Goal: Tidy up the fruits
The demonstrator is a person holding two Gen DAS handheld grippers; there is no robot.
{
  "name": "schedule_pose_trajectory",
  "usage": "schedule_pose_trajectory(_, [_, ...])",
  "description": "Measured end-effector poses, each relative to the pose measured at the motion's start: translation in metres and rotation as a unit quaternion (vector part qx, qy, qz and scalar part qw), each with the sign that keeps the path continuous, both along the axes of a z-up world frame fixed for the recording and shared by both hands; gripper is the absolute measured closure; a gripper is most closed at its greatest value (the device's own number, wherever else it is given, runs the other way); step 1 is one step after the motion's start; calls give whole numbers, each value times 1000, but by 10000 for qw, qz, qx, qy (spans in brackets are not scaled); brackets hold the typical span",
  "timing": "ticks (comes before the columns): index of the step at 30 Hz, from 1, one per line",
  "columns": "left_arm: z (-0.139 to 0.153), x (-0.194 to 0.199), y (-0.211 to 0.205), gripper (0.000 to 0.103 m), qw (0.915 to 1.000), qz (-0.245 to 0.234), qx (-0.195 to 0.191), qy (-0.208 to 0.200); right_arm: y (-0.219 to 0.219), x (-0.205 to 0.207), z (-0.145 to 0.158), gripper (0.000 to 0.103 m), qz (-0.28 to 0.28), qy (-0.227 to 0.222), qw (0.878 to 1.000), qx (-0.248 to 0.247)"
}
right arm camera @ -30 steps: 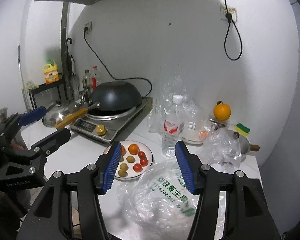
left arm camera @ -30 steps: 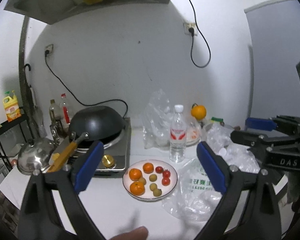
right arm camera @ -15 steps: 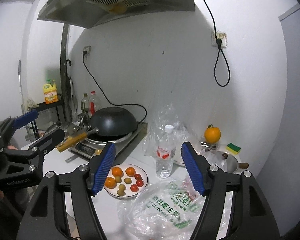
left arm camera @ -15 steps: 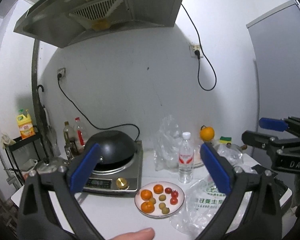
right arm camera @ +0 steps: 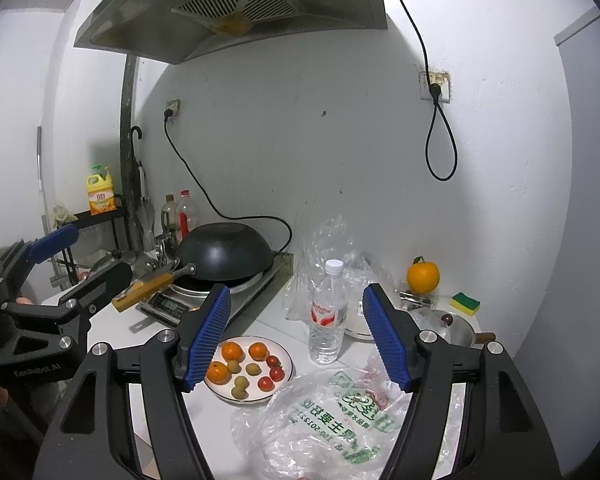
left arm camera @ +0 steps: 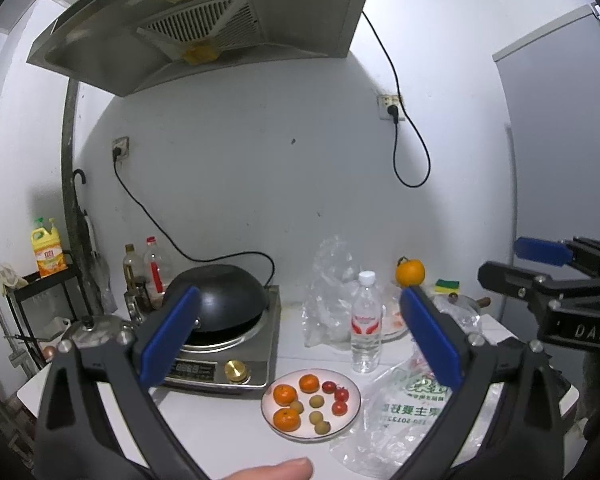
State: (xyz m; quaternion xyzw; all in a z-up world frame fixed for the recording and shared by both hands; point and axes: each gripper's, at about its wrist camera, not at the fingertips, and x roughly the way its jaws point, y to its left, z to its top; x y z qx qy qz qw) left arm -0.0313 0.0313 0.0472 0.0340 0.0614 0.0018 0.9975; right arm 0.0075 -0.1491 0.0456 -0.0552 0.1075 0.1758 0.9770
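Both grippers raised, plate near edge

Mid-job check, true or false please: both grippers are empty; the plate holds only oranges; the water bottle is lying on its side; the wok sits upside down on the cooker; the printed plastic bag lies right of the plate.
1. Both grippers are empty. True: the left gripper and right gripper stand open with nothing between the fingers.
2. The plate holds only oranges. False: the plate holds three oranges, three cherry tomatoes and four small greenish fruits.
3. The water bottle is lying down. False: the water bottle stands upright behind the plate.
4. The wok is upside down on the cooker. True: the wok is dome up on the induction cooker.
5. The printed bag lies right of the plate. True: the plastic bag lies there.
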Motion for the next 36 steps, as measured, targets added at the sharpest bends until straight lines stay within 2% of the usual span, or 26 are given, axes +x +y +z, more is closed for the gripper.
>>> schedule_pose_trajectory(36, [-2,14,-3,2,9999,-113,14,59,1,17,-3,31,7,73,10000,5])
